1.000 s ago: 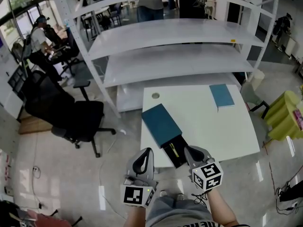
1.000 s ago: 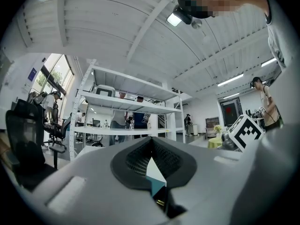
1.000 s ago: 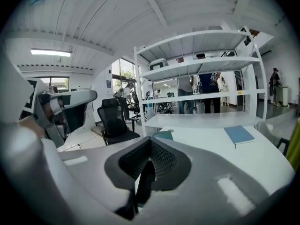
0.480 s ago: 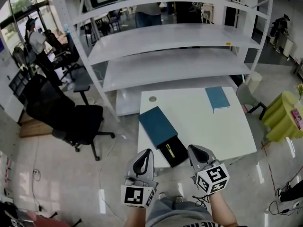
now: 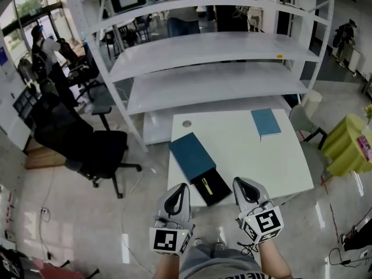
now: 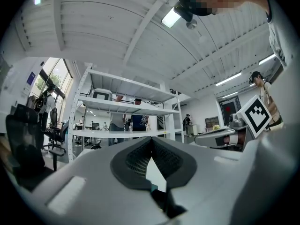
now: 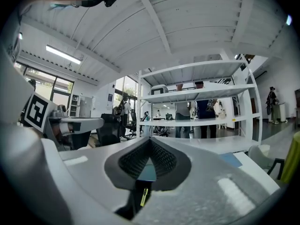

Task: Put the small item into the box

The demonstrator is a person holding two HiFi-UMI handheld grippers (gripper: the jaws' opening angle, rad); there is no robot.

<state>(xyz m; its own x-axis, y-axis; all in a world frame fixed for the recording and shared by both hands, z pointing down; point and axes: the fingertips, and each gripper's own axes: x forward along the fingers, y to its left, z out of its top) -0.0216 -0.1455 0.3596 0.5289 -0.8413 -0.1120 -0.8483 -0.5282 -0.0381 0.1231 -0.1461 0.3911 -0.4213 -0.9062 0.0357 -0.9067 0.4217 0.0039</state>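
Small item (image 5: 206, 185), seemingly in box (image 5: 221, 185)

wht shelf rack (image 5: 215, 42) | blk office chair (image 5: 81, 141) | glossy floor (image 5: 70, 214) | windows L (image 5: 26, 2)

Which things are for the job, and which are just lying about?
For the job: the blue box, the small yellow thing in its black tray.
Just lying about: the blue book, the black chair, the white shelves.

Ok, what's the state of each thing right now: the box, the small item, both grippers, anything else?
Box: open, teal cover slid back, black tray exposed.
Small item: yellow, lying in the black tray.
Flat teal item: lying flat at the table's far right.
Left gripper: fingers shut, empty.
Right gripper: fingers shut, empty.
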